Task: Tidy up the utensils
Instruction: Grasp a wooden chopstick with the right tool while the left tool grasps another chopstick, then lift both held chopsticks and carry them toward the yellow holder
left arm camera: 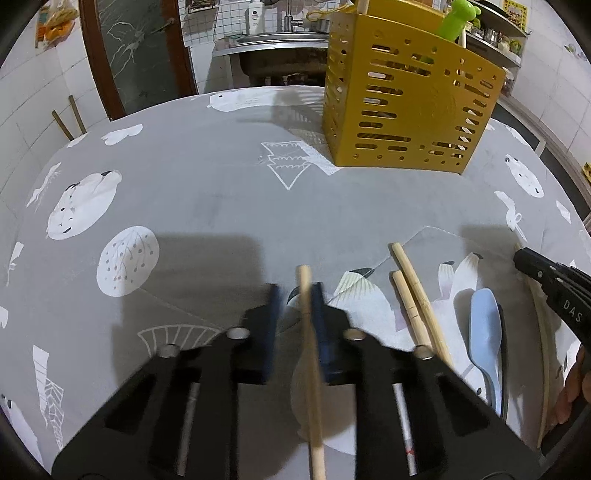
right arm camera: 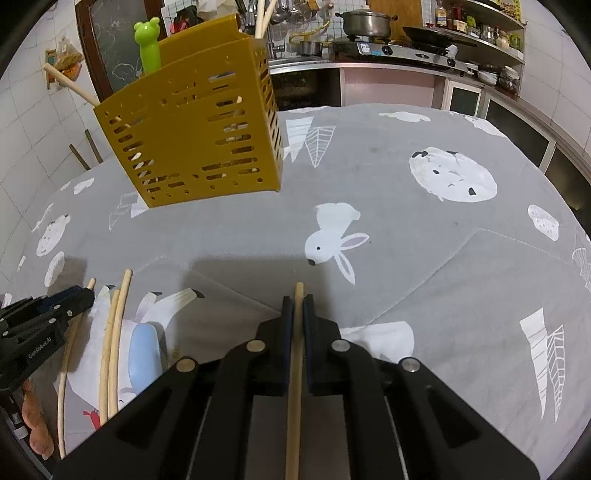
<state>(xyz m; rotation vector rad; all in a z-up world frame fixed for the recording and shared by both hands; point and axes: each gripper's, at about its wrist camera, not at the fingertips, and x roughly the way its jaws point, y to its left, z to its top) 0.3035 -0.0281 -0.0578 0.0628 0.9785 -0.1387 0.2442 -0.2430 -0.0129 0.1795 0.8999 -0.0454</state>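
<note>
Holder behind chopsticks

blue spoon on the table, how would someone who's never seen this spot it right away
Start at the yellow perforated utensil holder standing at the far side of the grey printed tablecloth, then come to the near edge, where loose chopsticks lie. The blue spoon lies among them: the only broad, pale blue piece there, while everything around it is thin bare wood.

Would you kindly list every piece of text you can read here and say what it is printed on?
"DAS": on the right hand-held gripper, cut off by the frame edge.
"GenRobot.AI": on the left hand-held gripper.
Labels on the white bottle and shelf jars: too small to read.
</note>
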